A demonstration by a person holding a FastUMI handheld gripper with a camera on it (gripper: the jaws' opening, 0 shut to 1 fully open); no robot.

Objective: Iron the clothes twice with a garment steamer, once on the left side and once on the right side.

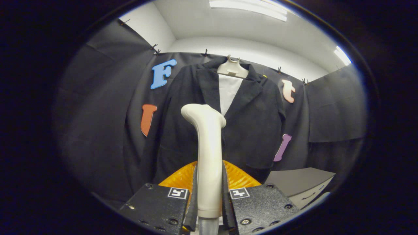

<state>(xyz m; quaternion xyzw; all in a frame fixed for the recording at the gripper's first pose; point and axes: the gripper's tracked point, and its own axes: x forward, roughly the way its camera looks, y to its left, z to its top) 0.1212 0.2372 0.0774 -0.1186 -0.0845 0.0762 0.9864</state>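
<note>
Gripper clenched on the garment steamer, both fingers pressing on its cream handle from the left and from the right. Handle upright between the fingers, rising well above them and bending at the top toward the left, with a rounded head. A grey part of the steamer visible under the handle, low between the fingers. Orange ribbed piece just behind the handle, spreading to both sides above the finger blocks; not clear what it is. Two small square markers on the black finger blocks, one on each. Dark jacket hanging beyond the steamer on a white hanger, against the black cloth wall, front side facing the camera. White shirt front visible between the lapels, under the hanger. Steamer head in front of the middle of the jacket, close to the left lapel; touching or apart, cannot tell. Grey flat surface lower to the right of the jacket, beyond the right finger. White ceiling with light panels above the cloth wall.
</note>
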